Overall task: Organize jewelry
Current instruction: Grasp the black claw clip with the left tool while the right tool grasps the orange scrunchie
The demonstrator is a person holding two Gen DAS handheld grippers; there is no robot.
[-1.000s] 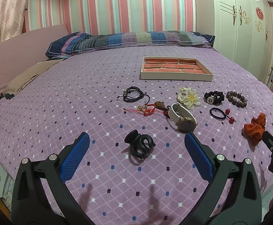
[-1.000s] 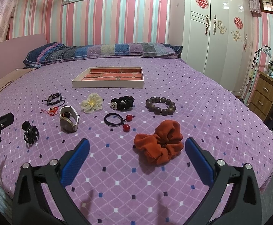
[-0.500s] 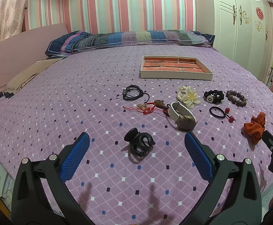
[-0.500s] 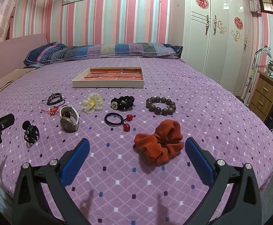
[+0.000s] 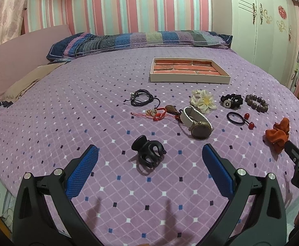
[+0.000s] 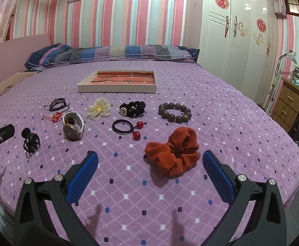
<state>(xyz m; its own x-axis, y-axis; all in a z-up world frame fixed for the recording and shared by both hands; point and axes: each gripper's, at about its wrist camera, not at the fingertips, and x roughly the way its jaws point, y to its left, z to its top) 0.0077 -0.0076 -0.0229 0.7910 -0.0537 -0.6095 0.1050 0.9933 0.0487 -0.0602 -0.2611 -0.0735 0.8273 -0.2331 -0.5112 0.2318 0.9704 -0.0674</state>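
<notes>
On the purple bedspread (image 5: 67, 112), the left gripper (image 5: 149, 157) hangs spread wide around a black claw clip (image 5: 148, 153). Rightward, the right gripper (image 6: 149, 160), equally agape, flanks an orange scrunchie (image 6: 173, 153). The tray (image 6: 116, 87) sits far behind.

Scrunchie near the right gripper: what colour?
Burnt orange scrunchie; clearest in the right wrist view.
</notes>
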